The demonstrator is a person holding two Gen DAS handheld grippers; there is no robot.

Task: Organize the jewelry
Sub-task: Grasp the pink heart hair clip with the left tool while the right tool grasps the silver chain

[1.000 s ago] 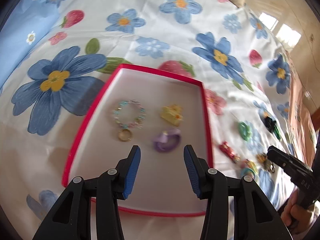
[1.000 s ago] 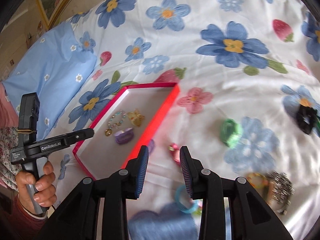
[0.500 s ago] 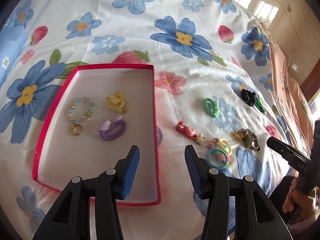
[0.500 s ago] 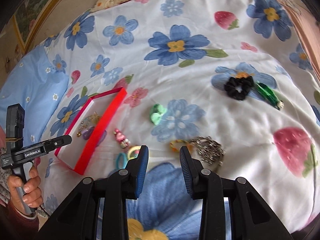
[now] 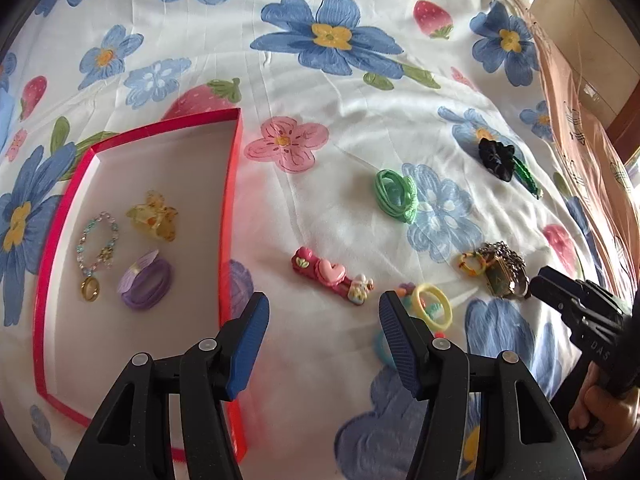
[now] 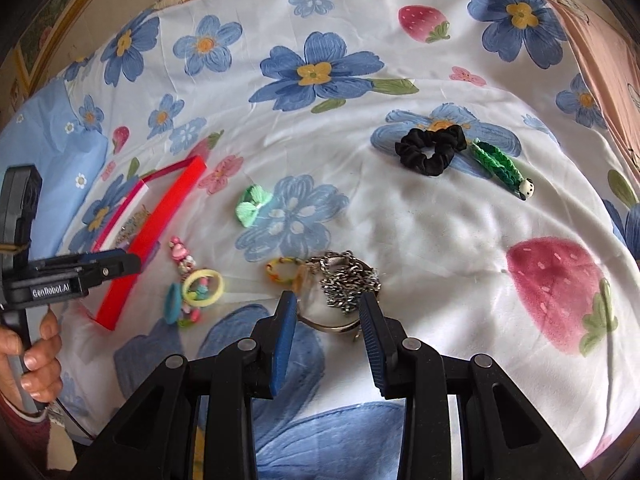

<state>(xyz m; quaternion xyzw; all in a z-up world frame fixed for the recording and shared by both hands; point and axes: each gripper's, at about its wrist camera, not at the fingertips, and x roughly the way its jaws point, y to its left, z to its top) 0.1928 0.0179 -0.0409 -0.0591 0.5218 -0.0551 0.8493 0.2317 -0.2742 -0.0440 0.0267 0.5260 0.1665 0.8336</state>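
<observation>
The right gripper (image 6: 327, 322) hangs over the silver chain (image 6: 347, 280), jaws apart and empty. The left gripper (image 5: 323, 334) — jaws also apart — hovers near the red tray (image 5: 230, 184).

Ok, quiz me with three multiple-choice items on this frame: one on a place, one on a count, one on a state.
1. Where does the purple hair tie lie?
A. inside the red box
B. on the bedsheet beside the black scrunchie
C. between the right gripper's fingers

2. How many items lie inside the box?
A. one
B. three
C. five

3. How is the right gripper set?
A. shut on the silver chain
B. open, over the chain
C. shut, empty

Answers: 1 A, it rests on the box floor. 2 B, bracelet, yellow claw clip, hair tie. 3 B, fingers stand apart with the chain between them.
</observation>
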